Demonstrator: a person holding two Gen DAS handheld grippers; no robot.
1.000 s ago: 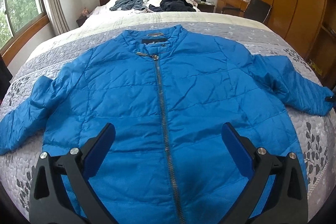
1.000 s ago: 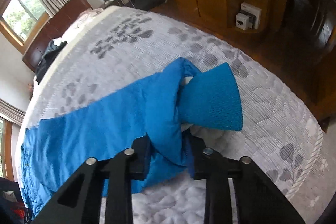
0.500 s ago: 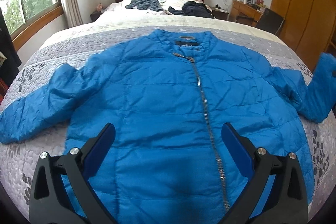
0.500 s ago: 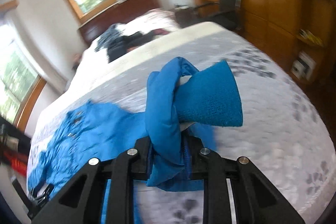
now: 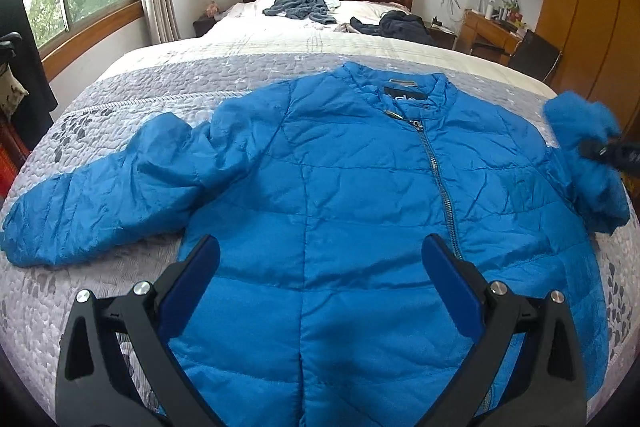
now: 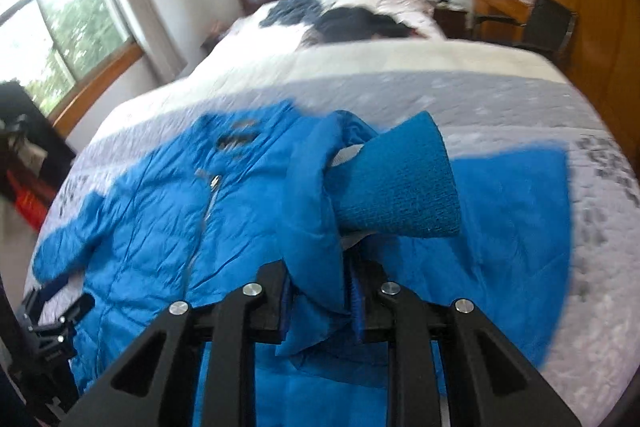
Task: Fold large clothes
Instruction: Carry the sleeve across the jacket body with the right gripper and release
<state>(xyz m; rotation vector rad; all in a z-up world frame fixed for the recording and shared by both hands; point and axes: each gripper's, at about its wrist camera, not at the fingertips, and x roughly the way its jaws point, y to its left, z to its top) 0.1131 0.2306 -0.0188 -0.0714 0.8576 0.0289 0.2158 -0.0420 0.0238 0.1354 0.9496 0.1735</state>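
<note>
- Right gripper [image 6: 320,303] is clamping the end of one sleeve of the bright blue quilted puffer jacket [image 5: 320,227]; its black jaws are almost closed, with the shiny fabric bunched between them.
- Just beyond the jaws, the blue ribbed knit cuff [image 6: 396,187] is sticking out to the side, and a loop of the padded sleeve [image 6: 312,219] is hanging over the front of the grip.
- The held sleeve is being kept in the air above the chest of the jacket, near the grey metal zipper [image 5: 438,179]. I judge the step in hand to be folding this sleeve inward over the front.
- To do it well, the cuff should go across the chest and come down flat, with the crease at the shoulder seam, so that the side edge becomes straight.
- The grip should open only when the cuff is lying on the body, otherwise the slippery fabric may slide back.
- Left gripper [image 5: 320,279] is standing wide open with nothing between its blue pads [image 5: 192,283], hovering over the lower part of the jacket. It could press the body down while the sleeve is crossing.
- The jacket is lying face up and zipped on the grey patterned quilted bedspread [image 5: 132,91]; the other sleeve [image 5: 104,187] is spreading out flat to the side, not folded yet.
</note>
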